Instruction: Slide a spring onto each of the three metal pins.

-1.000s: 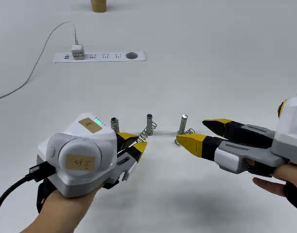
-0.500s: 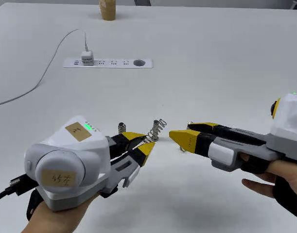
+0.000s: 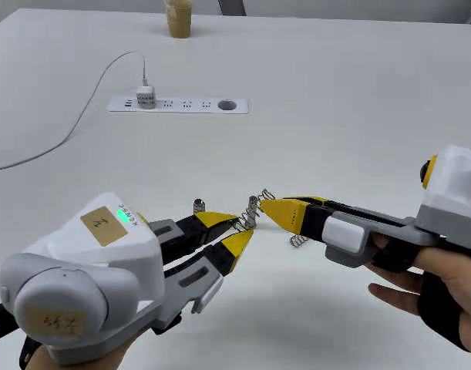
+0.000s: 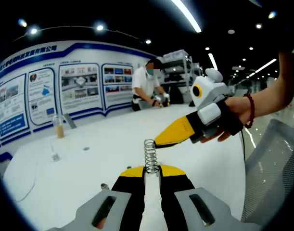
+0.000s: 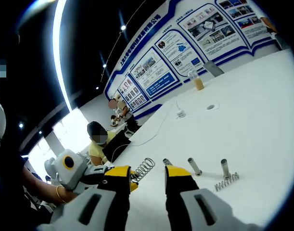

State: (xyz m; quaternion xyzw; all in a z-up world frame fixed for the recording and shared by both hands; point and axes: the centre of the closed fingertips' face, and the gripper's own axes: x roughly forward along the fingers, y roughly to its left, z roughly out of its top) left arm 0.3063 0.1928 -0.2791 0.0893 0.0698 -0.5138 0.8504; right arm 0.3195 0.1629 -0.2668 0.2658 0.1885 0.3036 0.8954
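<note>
Left tongs [image 4: 151, 170] clenched on one end of spring [image 4: 150, 153]. Rest of coil sticks out free past tips, in air over table [image 3: 335, 116], close to pins. Right tongs [image 5: 147, 173] released, nothing between them, tip near spring's free end. Three pins [image 5: 194, 166] upright in row, look bare. Second spring [image 5: 227, 182] lies on table beside right-most pin.

Judgement: spring light, thin wire, soft, bends easily, may jump out if squeezed hard. Hold gently across end coils, keep other end open for pin. Pins seem stiff.
</note>
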